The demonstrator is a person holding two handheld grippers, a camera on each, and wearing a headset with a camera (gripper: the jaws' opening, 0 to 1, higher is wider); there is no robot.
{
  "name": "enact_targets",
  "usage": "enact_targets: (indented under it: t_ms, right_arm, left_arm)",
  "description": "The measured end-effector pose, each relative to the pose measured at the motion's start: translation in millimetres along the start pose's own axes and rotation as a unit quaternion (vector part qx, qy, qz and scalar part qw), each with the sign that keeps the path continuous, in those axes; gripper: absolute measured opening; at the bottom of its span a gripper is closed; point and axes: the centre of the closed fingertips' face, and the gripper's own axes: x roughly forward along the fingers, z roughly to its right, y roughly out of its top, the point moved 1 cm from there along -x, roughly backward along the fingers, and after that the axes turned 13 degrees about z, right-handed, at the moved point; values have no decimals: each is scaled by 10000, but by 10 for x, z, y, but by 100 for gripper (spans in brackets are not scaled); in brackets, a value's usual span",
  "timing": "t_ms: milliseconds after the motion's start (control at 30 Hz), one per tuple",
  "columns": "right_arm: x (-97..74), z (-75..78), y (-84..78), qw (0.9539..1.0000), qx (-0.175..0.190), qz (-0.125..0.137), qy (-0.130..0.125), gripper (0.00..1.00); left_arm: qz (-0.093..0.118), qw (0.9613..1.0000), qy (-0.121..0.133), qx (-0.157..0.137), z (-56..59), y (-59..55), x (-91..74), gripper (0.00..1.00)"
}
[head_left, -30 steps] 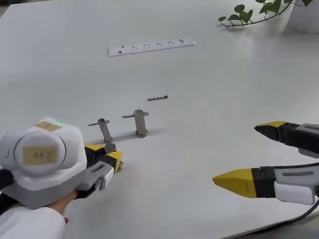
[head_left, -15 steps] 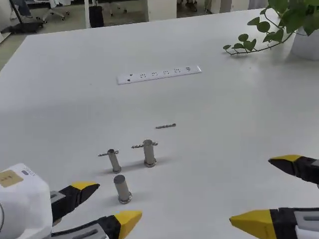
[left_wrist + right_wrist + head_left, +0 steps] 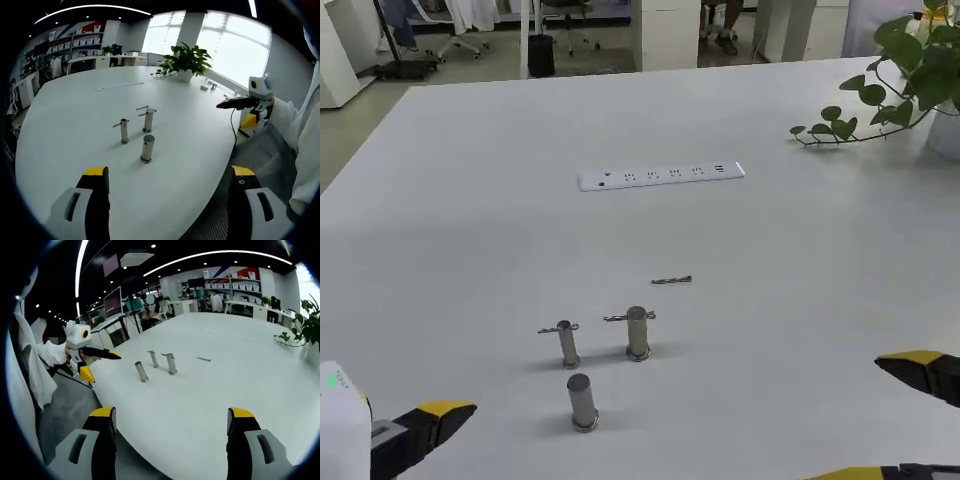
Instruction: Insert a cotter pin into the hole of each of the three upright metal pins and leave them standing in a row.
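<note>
So, both grippers are hanging back at the near edge of the white table [image 3: 800, 250]. The yellow-tipped left gripper [image 3: 169, 172] and right gripper [image 3: 171, 412] each have their jaws spread wide with nothing in them, I'd guess so they're ready for the next pick. Two short upright steel pins [image 3: 568, 343] [image 3: 638, 332] stand side by side with wire cotter pins through their tops. The bare third steel pin [image 3: 582, 400] stands just in front, out of line. The loose cotter pin [image 3: 671, 280] lies flat beyond the pair, probably the next grab.
</note>
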Motion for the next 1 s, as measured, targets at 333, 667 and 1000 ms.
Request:
enact_targets:
  t_ms: [333, 667, 1000]
  right_arm:
    - [52, 78, 8, 9997, -116, -192, 9, 89]
    - [254, 120, 144, 9983, -384, -346, 262, 88]
    - [432, 293, 251, 9939, -726, -654, 518, 87]
  left_arm:
    - [-211, 9978, 394, -497, -165, -245, -247, 99]
    - [67, 9969, 451, -639, -193, -162, -237, 99]
    - [105, 9965, 318, -770, -165, -168, -206, 99]
